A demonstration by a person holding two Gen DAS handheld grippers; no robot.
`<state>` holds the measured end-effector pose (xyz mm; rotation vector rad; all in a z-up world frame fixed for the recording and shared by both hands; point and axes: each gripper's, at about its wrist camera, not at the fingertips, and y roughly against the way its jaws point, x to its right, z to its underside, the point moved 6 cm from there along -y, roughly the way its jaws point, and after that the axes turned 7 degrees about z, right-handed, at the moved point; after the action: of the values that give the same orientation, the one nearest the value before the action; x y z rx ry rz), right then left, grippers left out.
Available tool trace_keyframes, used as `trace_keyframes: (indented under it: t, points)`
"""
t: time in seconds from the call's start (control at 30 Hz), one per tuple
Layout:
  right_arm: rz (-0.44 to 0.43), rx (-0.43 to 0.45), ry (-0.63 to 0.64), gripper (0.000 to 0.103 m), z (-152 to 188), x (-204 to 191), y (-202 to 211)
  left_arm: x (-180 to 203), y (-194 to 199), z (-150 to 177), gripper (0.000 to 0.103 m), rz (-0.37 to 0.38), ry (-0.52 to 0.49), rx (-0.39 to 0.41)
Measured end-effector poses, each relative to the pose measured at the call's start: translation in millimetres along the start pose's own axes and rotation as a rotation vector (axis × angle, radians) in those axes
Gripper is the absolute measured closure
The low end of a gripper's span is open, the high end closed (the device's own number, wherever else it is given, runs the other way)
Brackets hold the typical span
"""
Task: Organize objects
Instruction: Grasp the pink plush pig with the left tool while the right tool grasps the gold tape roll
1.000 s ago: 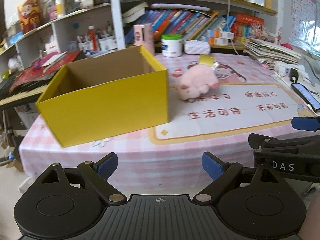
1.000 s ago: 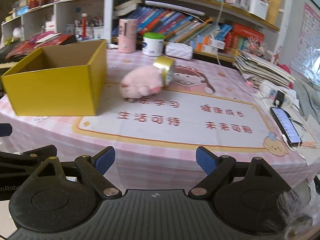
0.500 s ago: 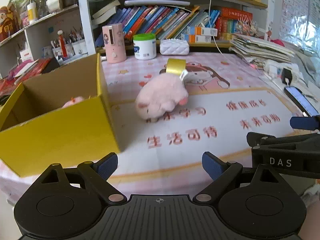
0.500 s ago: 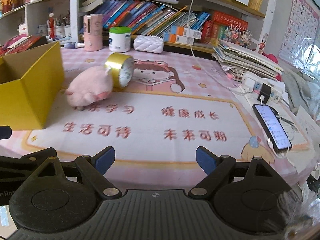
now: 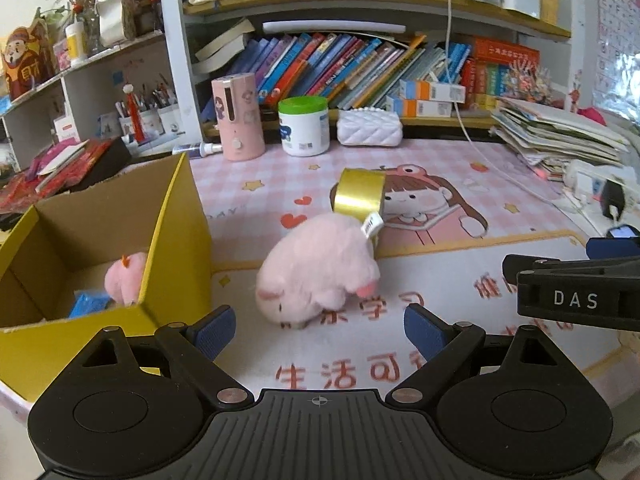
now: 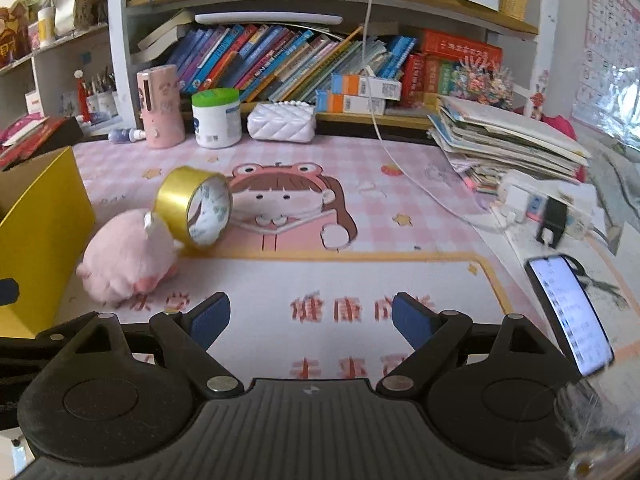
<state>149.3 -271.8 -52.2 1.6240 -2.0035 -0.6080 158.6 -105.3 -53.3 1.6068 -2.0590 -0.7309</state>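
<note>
Plush pig [image 5: 316, 268] nearer; tape roll [image 5: 360, 196] behind.

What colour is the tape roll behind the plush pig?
Shiny gold outside, with a white printed core; the tape roll shows best in the right wrist view.

Both views are bright with soft daylight. The light seems to come from the right side of the frame, where the window area [image 6: 616, 120] in the right wrist view is washed out and pale. Shadows on the tabletop [image 5: 440, 208] are weak and short; the pink plush pig [image 5: 316, 268] has only a small dark shadow under it. The gold tape roll [image 6: 180, 200] shows a mild shine. The phone screen [image 6: 568, 312] glows white and its text is smeared. Printed red characters near the lower middle are slightly blurred. The fisheye lens bends the shelves [image 5: 360, 0] strongly, and the corners of the frame go black.
</note>
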Motion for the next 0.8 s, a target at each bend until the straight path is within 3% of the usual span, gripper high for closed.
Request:
trace_keyframes:
  t: [0.23, 0.5, 0.77, 0.8]
  points:
    - [-0.066, 0.044, 0.015, 0.015, -27.1, 3.9, -21.5, 7.5, -26.8, -18.7, 0.009, -0.064, -0.004, -0.018]
    - [-0.129, 0.053, 0.024, 0.015, -48.9, 4.0, -43.5, 16.9, -67.9, -26.6, 0.006, -0.122, -0.103, -0.066]
    - [-0.226, 0.005, -0.036, 0.012, -61.4, 1.4, -62.2, 12.1, -101.0, -26.0, 0.007, -0.194, -0.188, -0.121]
    - [-0.233, 0.001, -0.039, 0.012, -62.9, 0.2, -64.2, 11.5, -102.3, -25.8, 0.011, -0.194, -0.196, -0.123]
